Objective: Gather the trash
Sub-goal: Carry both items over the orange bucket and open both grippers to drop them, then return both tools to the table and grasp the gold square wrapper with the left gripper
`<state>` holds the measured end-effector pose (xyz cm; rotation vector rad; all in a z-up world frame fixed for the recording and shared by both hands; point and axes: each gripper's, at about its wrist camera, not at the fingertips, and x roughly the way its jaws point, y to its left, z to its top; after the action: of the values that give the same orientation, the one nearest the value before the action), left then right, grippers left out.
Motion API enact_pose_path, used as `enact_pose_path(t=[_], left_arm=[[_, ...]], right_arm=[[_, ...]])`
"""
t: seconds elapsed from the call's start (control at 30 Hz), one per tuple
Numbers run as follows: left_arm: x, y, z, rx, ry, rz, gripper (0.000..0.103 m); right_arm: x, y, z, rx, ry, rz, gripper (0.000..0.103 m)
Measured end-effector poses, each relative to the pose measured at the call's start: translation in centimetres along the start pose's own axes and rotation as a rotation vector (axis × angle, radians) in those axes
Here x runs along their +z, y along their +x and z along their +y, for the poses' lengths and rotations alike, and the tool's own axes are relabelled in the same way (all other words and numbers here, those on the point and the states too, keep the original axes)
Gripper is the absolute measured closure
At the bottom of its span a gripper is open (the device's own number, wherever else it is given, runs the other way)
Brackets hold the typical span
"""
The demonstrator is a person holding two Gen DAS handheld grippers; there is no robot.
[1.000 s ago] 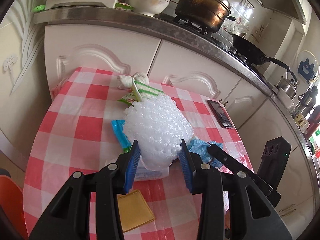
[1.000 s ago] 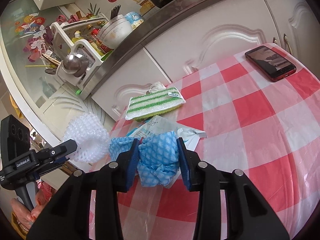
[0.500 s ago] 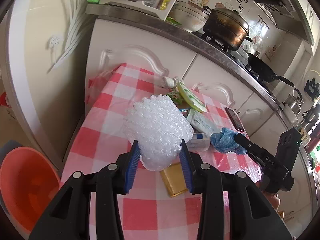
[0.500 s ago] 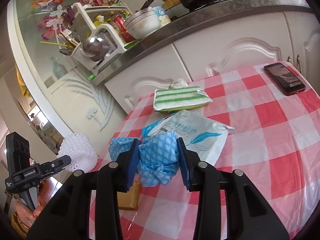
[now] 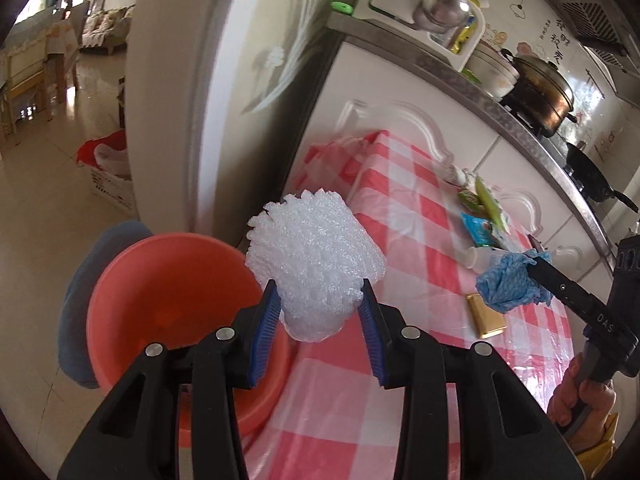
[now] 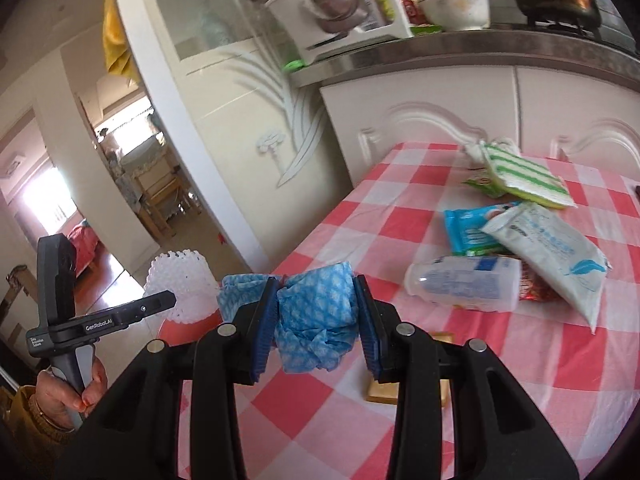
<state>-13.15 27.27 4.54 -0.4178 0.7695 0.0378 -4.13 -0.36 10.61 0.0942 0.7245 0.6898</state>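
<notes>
My left gripper point(image 5: 320, 312) is shut on a white foam net point(image 5: 316, 260) and holds it near the table's left edge, beside and just above the rim of an orange bin point(image 5: 168, 296) on the floor. The net and left gripper also show in the right wrist view point(image 6: 176, 284). My right gripper point(image 6: 316, 316) is shut on a crumpled blue cloth point(image 6: 320, 316) above the red-checked table point(image 6: 500, 400). The cloth also shows in the left wrist view point(image 5: 508, 280).
On the table lie a clear plastic bottle point(image 6: 464, 284), a white pouch point(image 6: 556, 252), a blue packet point(image 6: 468, 232), a green-striped sponge point(image 6: 524, 172) and a yellow square point(image 5: 486, 316). White cabinets point(image 5: 400, 120) stand behind. A blue object point(image 5: 80, 288) lies behind the bin.
My left gripper has swung left off the table with the foam net, to the orange bin. My right gripper with the blue cloth has followed leftward over the table.
</notes>
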Motion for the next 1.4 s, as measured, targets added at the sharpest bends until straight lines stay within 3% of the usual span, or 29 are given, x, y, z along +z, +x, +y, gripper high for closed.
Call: enact_pose_path(t=[0.27, 0.6, 0.7, 0.73, 0.8, 0.93, 1.1, 1.4], left_arm=[[-1.6, -0.6, 6.1, 0.094, -0.084, 0.006, 0.062], [-3.6, 1.0, 8.8, 0.159, -0.113, 0.06, 0.061], [-4.2, 1.8, 9.2, 0.181, -0.105, 0.079, 0.057], [-4.3, 2.0, 9.3, 0.183, -0.11, 0.085, 0.056], [-4.7, 2.5, 9.7, 0.194, -0.117, 0.1, 0.054], [-5.4, 3.6, 10.5, 0.211, -0.135, 0.131, 0.047], [-5.7, 4.1, 10.7, 0.24, -0.137, 0.136, 0.023], [-4.5, 3.1, 10.4, 0.275, -0.147, 0.082, 0.022]], right_arm=[[-0.2, 5.5, 7.8, 0.057, -0.187, 0.122, 0.064], [-1.1, 11.8, 13.9, 0.078, -0.335, 0.244, 0.062], [-1.8, 13.4, 15.0, 0.078, -0.363, 0.275, 0.052], [-1.9, 13.8, 15.1, 0.079, -0.367, 0.28, 0.049], [-2.3, 14.2, 15.3, 0.084, -0.362, 0.285, 0.035], [-2.8, 14.2, 15.1, 0.096, -0.349, 0.279, 0.029], [-2.3, 12.6, 13.9, 0.101, -0.295, 0.228, 0.022], [-1.7, 8.7, 10.2, 0.067, -0.163, 0.147, 0.018]])
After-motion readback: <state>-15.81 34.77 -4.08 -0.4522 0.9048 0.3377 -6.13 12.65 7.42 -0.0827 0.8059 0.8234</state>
